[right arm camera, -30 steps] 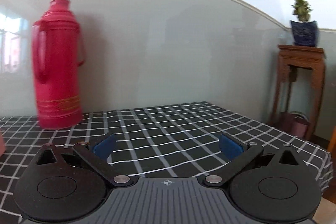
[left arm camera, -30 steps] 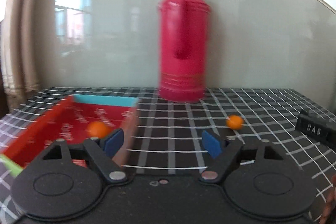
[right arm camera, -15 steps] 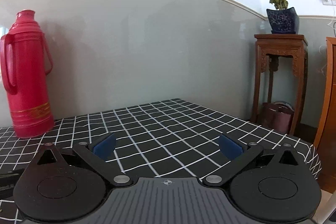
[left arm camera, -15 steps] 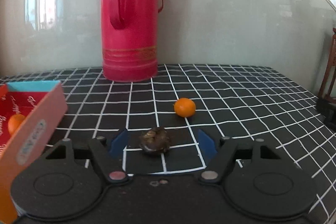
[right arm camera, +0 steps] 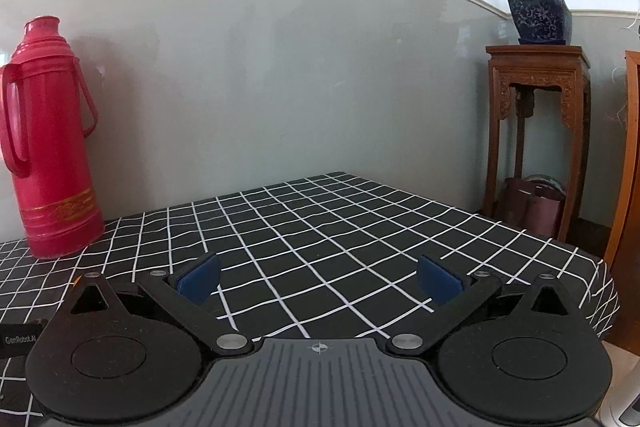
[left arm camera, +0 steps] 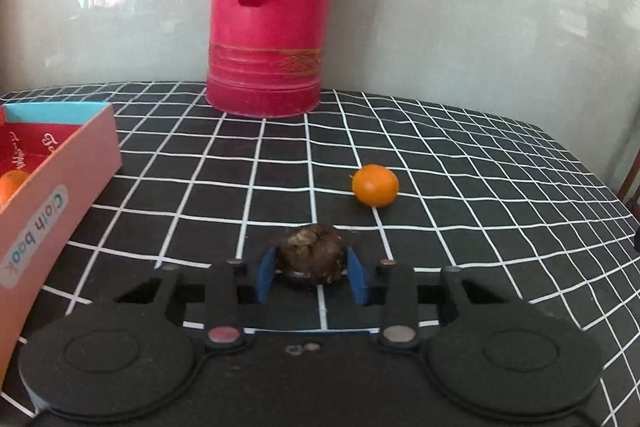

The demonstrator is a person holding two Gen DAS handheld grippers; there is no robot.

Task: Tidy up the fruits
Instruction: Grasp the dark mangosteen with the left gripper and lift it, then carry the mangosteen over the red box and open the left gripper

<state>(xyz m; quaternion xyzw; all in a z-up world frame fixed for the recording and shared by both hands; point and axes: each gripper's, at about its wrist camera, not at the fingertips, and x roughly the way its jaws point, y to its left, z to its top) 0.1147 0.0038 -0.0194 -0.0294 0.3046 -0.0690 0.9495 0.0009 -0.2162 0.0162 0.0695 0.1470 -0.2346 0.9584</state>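
Blue-padded fingers point(left arm camera: 265, 277) of the left gripper point(left arm camera: 311, 277) are drawn in close on either side of a dark brown, rough-skinned fruit point(left arm camera: 311, 257), pads touching its flanks, low over the table point(left arm camera: 460, 163) with its black cloth gridded in white. The fruit sits dead centre in the left wrist view, and whether it rests on the cloth or hangs just clear cannot be told.

At about 1 o'clock from the held fruit, a small orange fruit point(left arm camera: 375, 185) lies alone on the cloth, apart from the gripper. At 12 o'clock, against the pale wall, stands a tall red thermos flask point(left arm camera: 272, 27), upright, handle facing the camera. Out at 9 to 10 o'clock sits an open pink cardboard box point(left arm camera: 60, 195) with a red printed lining and a label reading "Cloth book"; part of another orange fruit point(left arm camera: 10, 183) shows inside it at the frame's edge.

Right gripper point(right arm camera: 319, 279) hovers over the table's far corner with its fingers point(right arm camera: 199, 277) spread wide and nothing between them. From that side the thermos flask point(right arm camera: 48, 147) appears at 10 o'clock, while at 2 o'clock a carved wooden stand point(right arm camera: 538, 99) beyond the table carries a potted plant point(right arm camera: 540, 15) in a blue patterned pot.
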